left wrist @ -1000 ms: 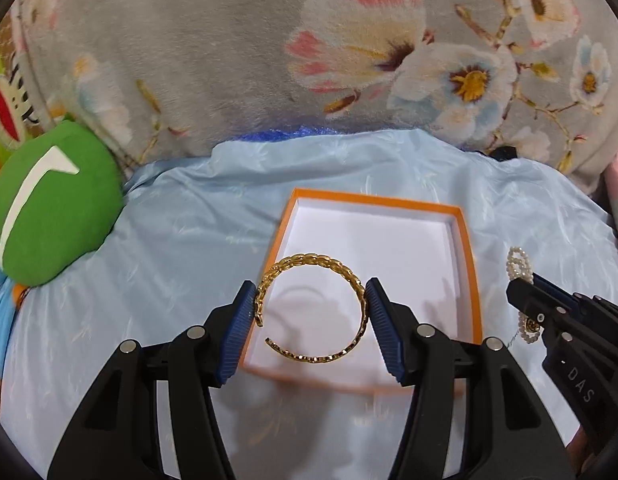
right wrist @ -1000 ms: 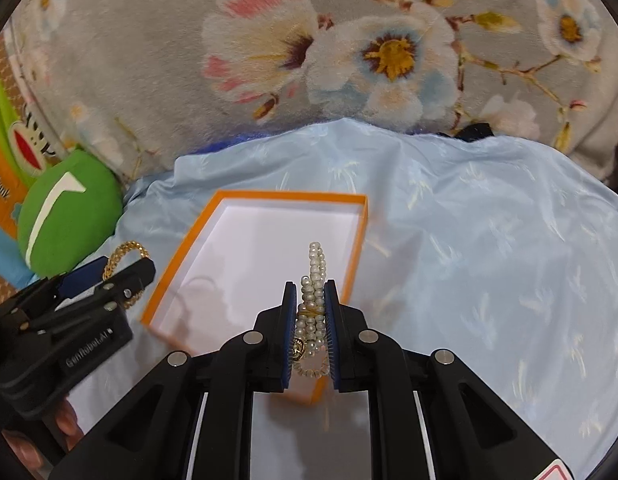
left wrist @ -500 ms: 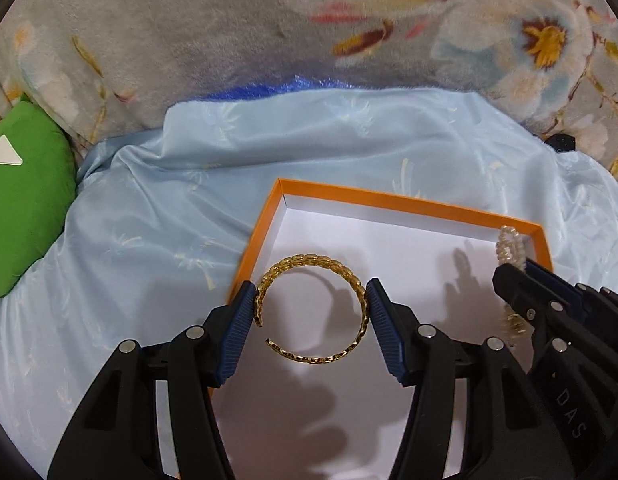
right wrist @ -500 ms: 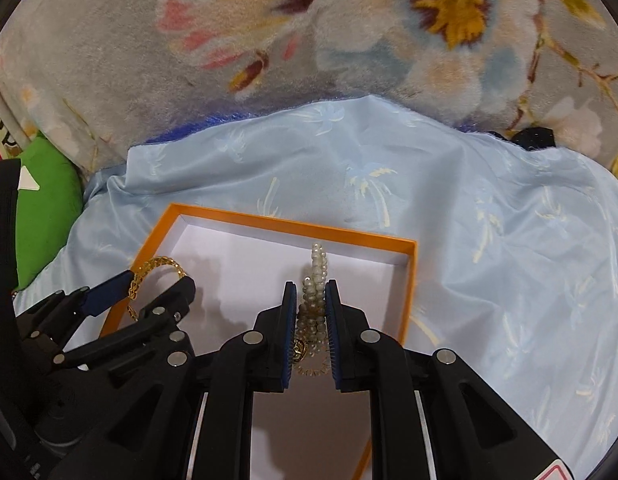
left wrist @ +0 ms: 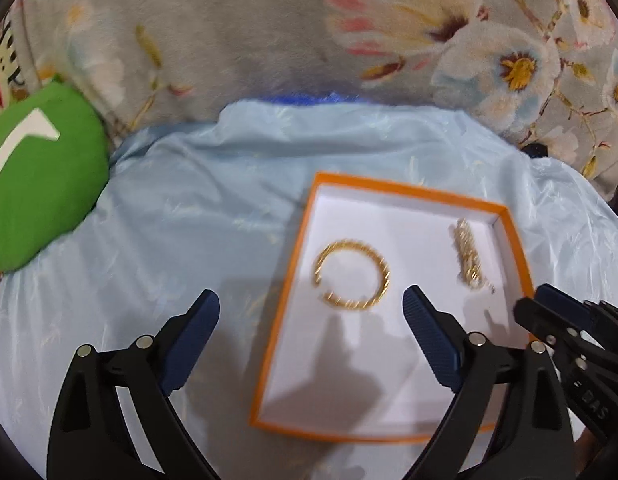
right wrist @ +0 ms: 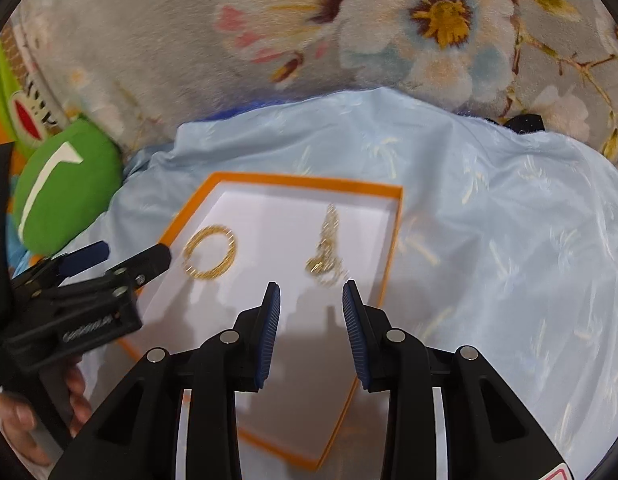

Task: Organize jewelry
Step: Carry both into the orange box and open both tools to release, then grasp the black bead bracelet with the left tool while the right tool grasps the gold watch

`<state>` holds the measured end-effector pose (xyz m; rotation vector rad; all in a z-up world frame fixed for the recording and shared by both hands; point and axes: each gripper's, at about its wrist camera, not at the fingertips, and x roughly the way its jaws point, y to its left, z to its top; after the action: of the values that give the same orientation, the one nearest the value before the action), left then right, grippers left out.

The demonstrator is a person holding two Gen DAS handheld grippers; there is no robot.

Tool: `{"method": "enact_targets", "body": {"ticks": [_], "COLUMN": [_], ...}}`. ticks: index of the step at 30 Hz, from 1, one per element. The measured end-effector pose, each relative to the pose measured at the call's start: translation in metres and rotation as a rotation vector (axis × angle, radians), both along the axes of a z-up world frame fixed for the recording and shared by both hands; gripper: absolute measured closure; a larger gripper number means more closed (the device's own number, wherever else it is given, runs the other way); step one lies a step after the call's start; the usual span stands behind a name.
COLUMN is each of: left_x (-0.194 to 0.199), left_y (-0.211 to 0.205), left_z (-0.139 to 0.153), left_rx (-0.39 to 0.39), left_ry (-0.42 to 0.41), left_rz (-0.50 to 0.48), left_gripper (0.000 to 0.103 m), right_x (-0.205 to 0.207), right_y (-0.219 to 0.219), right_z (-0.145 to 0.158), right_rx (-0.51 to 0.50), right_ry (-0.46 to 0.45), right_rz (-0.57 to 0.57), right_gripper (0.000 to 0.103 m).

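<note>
An orange box with a white inside (left wrist: 305,236) (right wrist: 393,232) lies on light blue cloth. A gold chain bracelet (left wrist: 351,276) (right wrist: 210,252) lies flat in its left part. A pearl bracelet with a gold charm (left wrist: 467,256) (right wrist: 327,250) lies in its right part. My left gripper (left wrist: 311,312) is open and empty, just short of the gold bracelet; it also shows in the right wrist view (right wrist: 129,258). My right gripper (right wrist: 311,300) is open and empty, just short of the pearl bracelet; it also shows at the right edge of the left wrist view (left wrist: 545,304).
A green cushion (left wrist: 37,196) (right wrist: 65,184) lies left of the cloth. A grey floral blanket (left wrist: 269,40) (right wrist: 309,20) rises behind it. The blue cloth (right wrist: 509,240) spreads wide to the box's right.
Both grippers opened and let go: the gold bracelet and the pearl bracelet now lie in the box. Both grippers have drawn back a little from them.
</note>
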<state>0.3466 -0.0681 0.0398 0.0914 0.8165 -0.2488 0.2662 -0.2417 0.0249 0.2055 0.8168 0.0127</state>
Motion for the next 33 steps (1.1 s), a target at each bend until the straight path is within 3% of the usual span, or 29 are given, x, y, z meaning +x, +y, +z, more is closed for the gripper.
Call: {"method": "enact_targets", "body": {"ticks": [7,9,13,20,27,33], "left_x": [-0.016,-0.024,-0.037,-0.059,-0.099,-0.160], "left_y": [0.015,0.012,0.003,-0.012,0.028,0.067], "left_z": [-0.024,-0.030,-0.044,-0.037,0.004,0.003], "left_rx": [-0.052,-0.053,-0.052,0.024,-0.009,0.010], "left_ry": [0.115,0.136,0.183,0.111,0.031,0.021], "left_rz": [0.023,0.010,-0.019,-0.020,0.018,0.053], "left_gripper": [0.015,0.016,0.023,0.023,0.020,0.020], "right_x": [-0.017,-0.021,-0.027,-0.043,-0.117,-0.194], "right_y": [0.015,0.011,0.001,-0.003,0.000,0.012], "right_z": [-0.025,-0.030,-0.029,-0.015,0.013,0.007], "right_rx": [-0.057,-0.054,-0.085,-0.065,-0.063,-0.097], "right_ry": [0.067,0.082,0.085,0.073,0.023,0.044], "right_rz": [0.017,0.012,-0.022,-0.038,-0.047,-0.009], "right_gripper": [0.081,0.090,0.091,0.087,0.084,0.084]}}
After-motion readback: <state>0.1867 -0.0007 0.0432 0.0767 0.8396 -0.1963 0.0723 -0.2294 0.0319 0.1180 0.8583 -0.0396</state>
